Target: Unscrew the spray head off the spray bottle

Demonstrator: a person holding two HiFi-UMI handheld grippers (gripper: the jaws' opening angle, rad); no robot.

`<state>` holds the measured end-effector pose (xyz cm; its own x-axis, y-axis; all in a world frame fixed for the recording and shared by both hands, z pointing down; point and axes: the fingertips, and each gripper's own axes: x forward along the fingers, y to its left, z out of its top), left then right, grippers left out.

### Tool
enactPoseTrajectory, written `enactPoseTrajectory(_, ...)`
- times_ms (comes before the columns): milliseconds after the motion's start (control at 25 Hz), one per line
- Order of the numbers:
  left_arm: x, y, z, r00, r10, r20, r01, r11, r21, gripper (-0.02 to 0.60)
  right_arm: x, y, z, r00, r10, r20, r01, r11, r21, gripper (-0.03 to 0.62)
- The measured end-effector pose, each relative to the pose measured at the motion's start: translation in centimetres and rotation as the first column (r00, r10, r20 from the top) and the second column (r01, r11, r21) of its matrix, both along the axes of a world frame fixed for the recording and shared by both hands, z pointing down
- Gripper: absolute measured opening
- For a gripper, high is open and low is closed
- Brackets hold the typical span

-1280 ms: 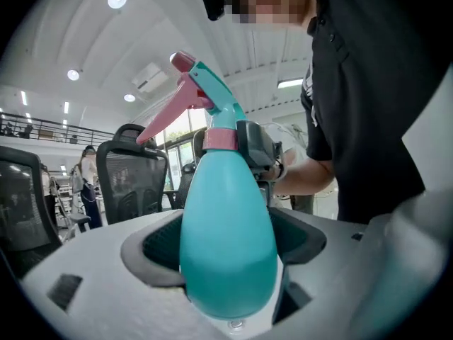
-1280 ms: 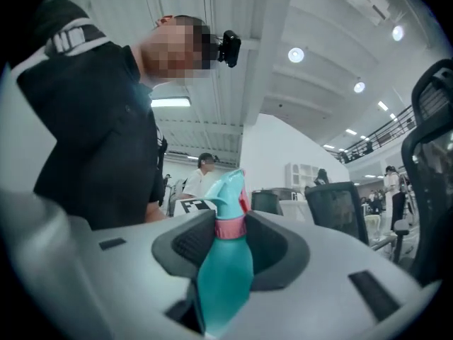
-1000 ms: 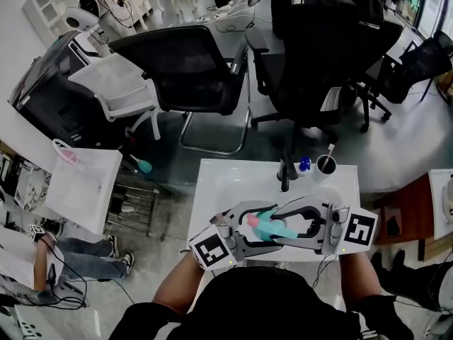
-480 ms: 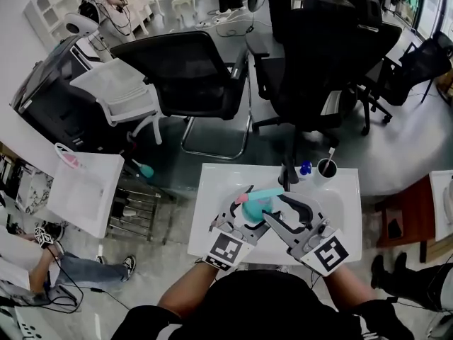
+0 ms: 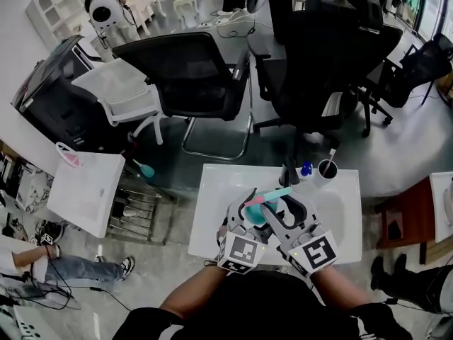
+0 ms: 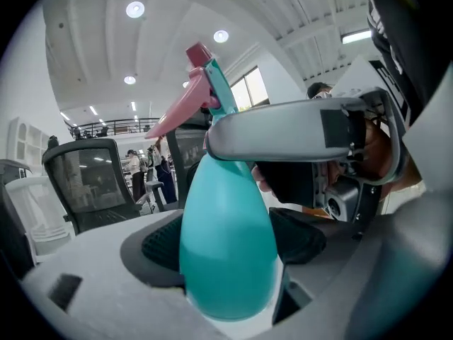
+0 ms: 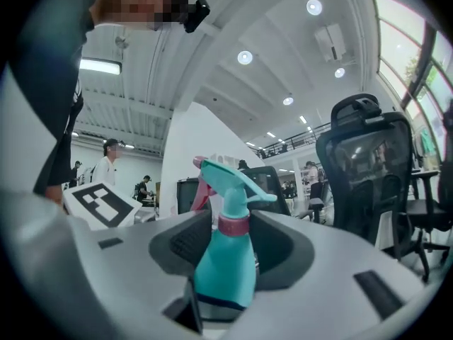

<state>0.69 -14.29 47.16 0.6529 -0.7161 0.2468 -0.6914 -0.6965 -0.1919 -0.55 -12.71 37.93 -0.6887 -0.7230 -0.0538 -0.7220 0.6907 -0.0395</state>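
Currently, the spray bottle (image 6: 226,261) is being held above the white desk (image 5: 212,190), with the left gripper (image 6: 225,236) clamping its teal body. The right gripper (image 7: 232,236) is straddling the pink collar (image 7: 233,224) beneath the spray head (image 7: 226,179), its jaws just having been opening, pads not pressing.

The spray bottle (image 5: 257,213) is over the table (image 5: 212,190), a cup (image 5: 326,166) at its far edge, chairs (image 5: 191,69) behind.

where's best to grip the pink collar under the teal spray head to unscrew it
Probably pinch the pink collar from the side, square to the neck: it is the narrow ring between teal spray head and teal spray bottle, whose body the left gripper clamps.
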Motion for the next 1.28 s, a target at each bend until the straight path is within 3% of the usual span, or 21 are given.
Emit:
enactPoseTrajectory(360,1.8,1.0,0.5,0.999,0.032,0.003,-0.032,0.999,0.004,0.383,1.4,-0.3,-0.4,0.998,0.048,0.043,-0.049,0.999,0.014,0.155)
enactPoseTrajectory(640,2.2,1.7,0.3,0.995,0.096,-0.009,-0.096,0.995,-0.029,0.383,1.3,0.2,-0.5,1.0,-0.019,0.002,0.019,1.0,0.004,0.15)
enactPoseTrajectory(840,2.7,2.6,-0.8,0.978,0.203,-0.048,-0.204,0.979,-0.027,0.383,0.8,1.4,-1.3,0.992,-0.128,-0.01,0.128,0.992,0.006,0.15)
enactPoseTrajectory(1040,2.8,4.0,-2.2,0.938,0.343,-0.052,-0.343,0.939,0.0,0.383,0.2,3.0,-2.2,0.962,-0.269,-0.049,0.271,0.962,0.042,0.15)
enactPoseTrajectory(1160,2.9,5.4,-2.7,0.898,0.437,-0.046,-0.437,0.899,0.02,0.383,-0.1,4.6,-2.5,0.926,-0.367,-0.088,0.374,0.925,0.072,0.15)
enactPoseTrajectory(1280,2.9,6.9,-3.0,0.844,0.535,-0.04,-0.533,0.845,0.042,0.383,-0.3,6.2,-2.3,0.875,-0.467,-0.127,0.477,0.876,0.071,0.15)
